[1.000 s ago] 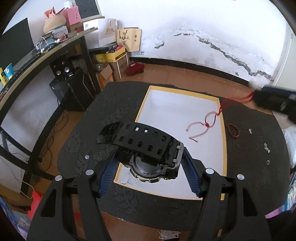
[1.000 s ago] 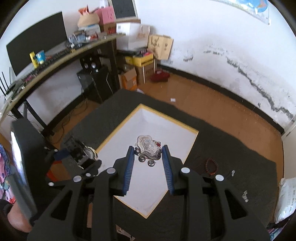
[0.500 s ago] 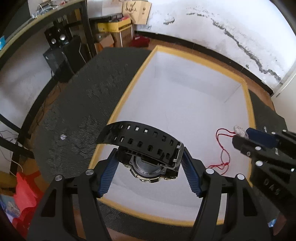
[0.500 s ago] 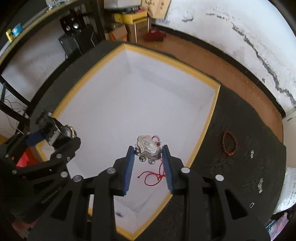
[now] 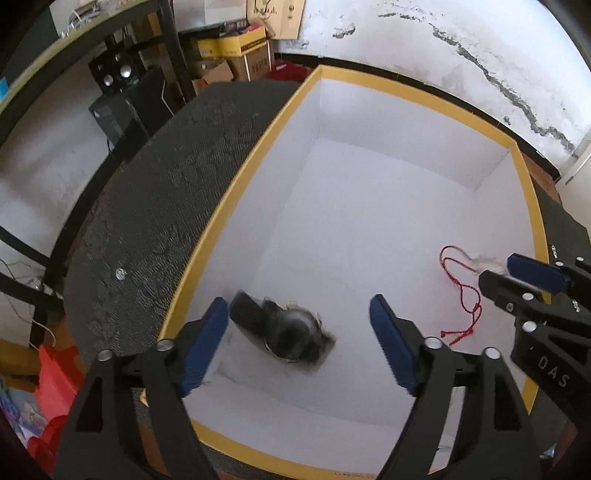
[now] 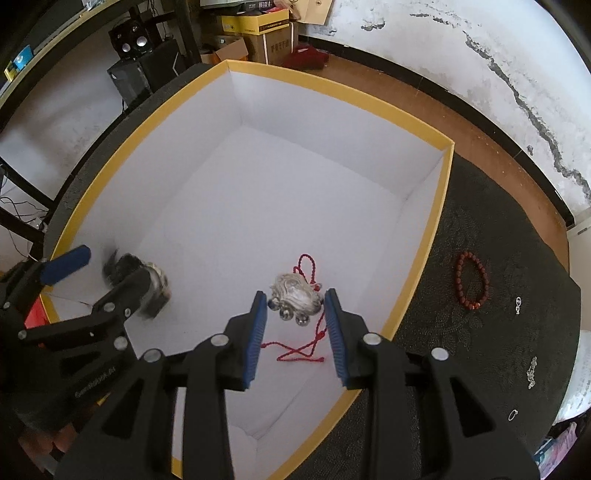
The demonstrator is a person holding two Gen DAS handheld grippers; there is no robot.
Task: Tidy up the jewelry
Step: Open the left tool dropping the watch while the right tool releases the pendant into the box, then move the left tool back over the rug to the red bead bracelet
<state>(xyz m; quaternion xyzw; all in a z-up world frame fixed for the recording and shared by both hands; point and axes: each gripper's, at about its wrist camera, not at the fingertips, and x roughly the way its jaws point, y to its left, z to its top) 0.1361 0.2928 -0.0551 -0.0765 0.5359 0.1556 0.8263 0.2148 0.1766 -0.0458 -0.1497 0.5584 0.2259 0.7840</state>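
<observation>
A yellow-rimmed white box lies on the dark table. My left gripper is open above the box's near left corner; the black watch lies blurred on the box floor below it, also in the right wrist view. My right gripper is open over the box's right side. The silver pendant with its red cord sits blurred between and below its blue pads, apart from them. The cord shows in the left wrist view.
On the dark cloth right of the box lie a red bead bracelet and several small silver pieces. A small silver item lies left of the box. A desk, speakers and cardboard boxes stand beyond the table.
Both grippers came down over the box and opened. The watch dropped from the left gripper onto the box floor; the pendant left the right gripper's pads and its cord fell into the box.
</observation>
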